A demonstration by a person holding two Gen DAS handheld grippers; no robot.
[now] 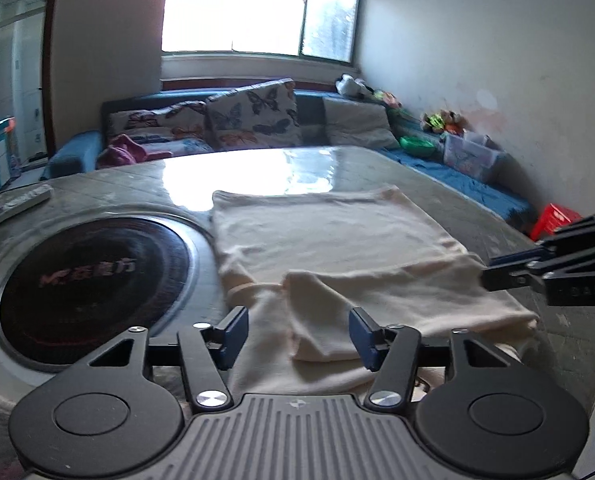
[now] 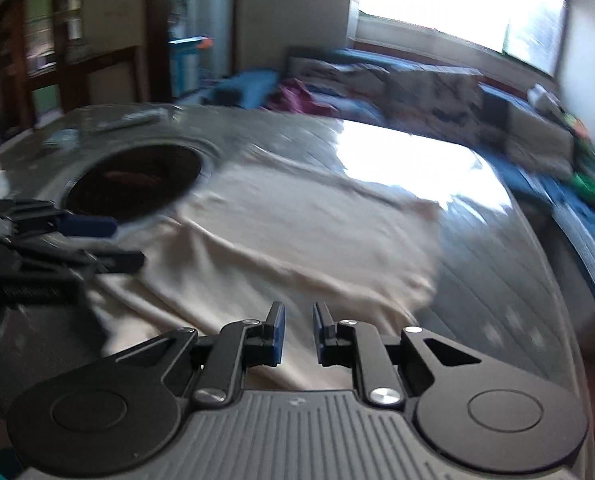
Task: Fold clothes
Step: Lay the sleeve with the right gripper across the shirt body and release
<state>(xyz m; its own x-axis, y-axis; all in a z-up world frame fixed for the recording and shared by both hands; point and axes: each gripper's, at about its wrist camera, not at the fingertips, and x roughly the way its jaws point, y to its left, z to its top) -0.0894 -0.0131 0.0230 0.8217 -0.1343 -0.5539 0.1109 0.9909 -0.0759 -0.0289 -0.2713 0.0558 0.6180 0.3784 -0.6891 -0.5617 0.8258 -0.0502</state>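
The cream garment lies spread on the round counter, beside the dark inset hob. The left wrist view shows the left claw with jaws apart, straddling a folded sleeve portion; the pads are not pressing on it. The remote control is sharp only in this view. The right wrist view, blurred, shows the right claw over the garment's near edge, jaws narrowly parted with no cloth between them. Each view shows the opposite claw from the side. Cushions line the sofa behind.
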